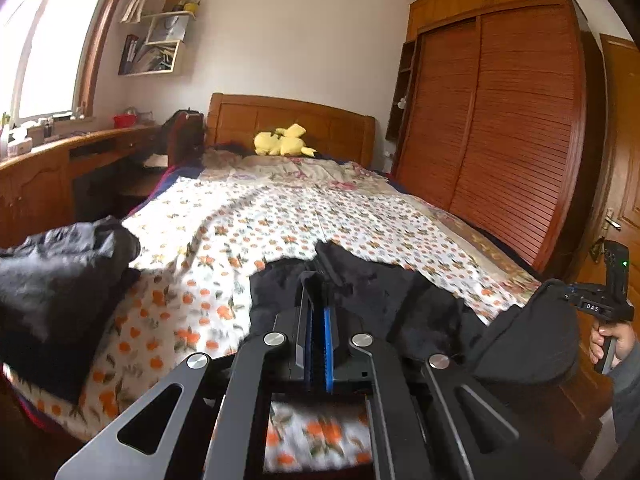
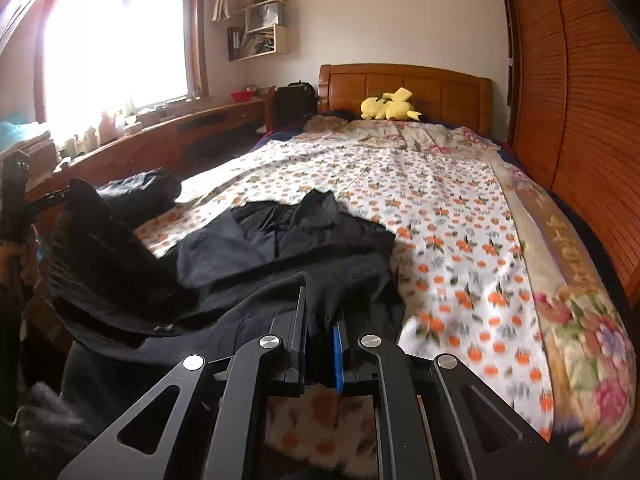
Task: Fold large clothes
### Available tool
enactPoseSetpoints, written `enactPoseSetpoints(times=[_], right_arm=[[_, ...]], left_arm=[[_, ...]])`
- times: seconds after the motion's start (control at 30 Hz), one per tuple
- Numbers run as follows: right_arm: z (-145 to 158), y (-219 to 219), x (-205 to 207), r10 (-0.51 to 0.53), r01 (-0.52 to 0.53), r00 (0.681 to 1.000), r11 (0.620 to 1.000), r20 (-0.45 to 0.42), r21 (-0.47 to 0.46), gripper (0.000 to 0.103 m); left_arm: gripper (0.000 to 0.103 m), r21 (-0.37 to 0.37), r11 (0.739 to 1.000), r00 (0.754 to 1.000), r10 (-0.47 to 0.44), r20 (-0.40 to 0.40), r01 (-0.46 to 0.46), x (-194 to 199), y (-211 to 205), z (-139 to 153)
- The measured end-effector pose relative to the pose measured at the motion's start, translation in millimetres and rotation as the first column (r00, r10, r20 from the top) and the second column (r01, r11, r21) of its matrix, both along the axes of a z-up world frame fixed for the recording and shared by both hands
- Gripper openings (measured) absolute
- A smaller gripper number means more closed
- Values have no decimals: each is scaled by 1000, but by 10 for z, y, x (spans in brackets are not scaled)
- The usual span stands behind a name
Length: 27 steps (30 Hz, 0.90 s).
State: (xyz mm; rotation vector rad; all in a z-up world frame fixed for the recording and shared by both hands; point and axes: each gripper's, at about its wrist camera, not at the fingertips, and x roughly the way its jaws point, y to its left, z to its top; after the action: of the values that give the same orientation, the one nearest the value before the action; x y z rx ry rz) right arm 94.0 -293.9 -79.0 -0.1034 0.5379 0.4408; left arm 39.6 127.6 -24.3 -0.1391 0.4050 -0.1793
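The left gripper (image 1: pixel 318 292) and right gripper (image 2: pixel 320 308) each have their jaws pinched tight on the near hem of a black garment (image 2: pixel 288 236). Its hem is lifted off the bed (image 2: pixel 460 216); the rest lies rumpled, collar away, on the orange-flowered sheet (image 1: pixel 224 224), beside a folded dark pile (image 1: pixel 64 272).

A bright window with a brown wooden frame (image 2: pixel 116 44) lights the white walls (image 1: pixel 288 40). A wooden bed with a tall carved headboard (image 2: pixel 404 88) stands between a long wooden desk (image 1: pixel 60 160) and a brown slatted wardrobe (image 1: pixel 500 120). Pale open wall shelves (image 2: pixel 264 32) hang near the window.
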Motion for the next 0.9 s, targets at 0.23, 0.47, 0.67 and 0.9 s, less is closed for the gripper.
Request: enactPoseSetpoints(times=[0.23,0.47,0.67,0.9], right_arm=[[20,124,929,-17,17,999,1000,35,-12,8],[53,287,1849,-39,45,996,996,84,-71,8],[141,412,2657,-96,103,989,993,109,-65,8],[-31,568,3393,-182,192,978,977,99,-93,8]], left_arm=[[5,31,999,999,33,2,-33,891,89,52],[5,58,995,996,79,35,-81,1630,210,237],[5,88,987,989,126,76,-133,2208,227,293],[5,103,988,992,112,63,-118,2754,195,167]])
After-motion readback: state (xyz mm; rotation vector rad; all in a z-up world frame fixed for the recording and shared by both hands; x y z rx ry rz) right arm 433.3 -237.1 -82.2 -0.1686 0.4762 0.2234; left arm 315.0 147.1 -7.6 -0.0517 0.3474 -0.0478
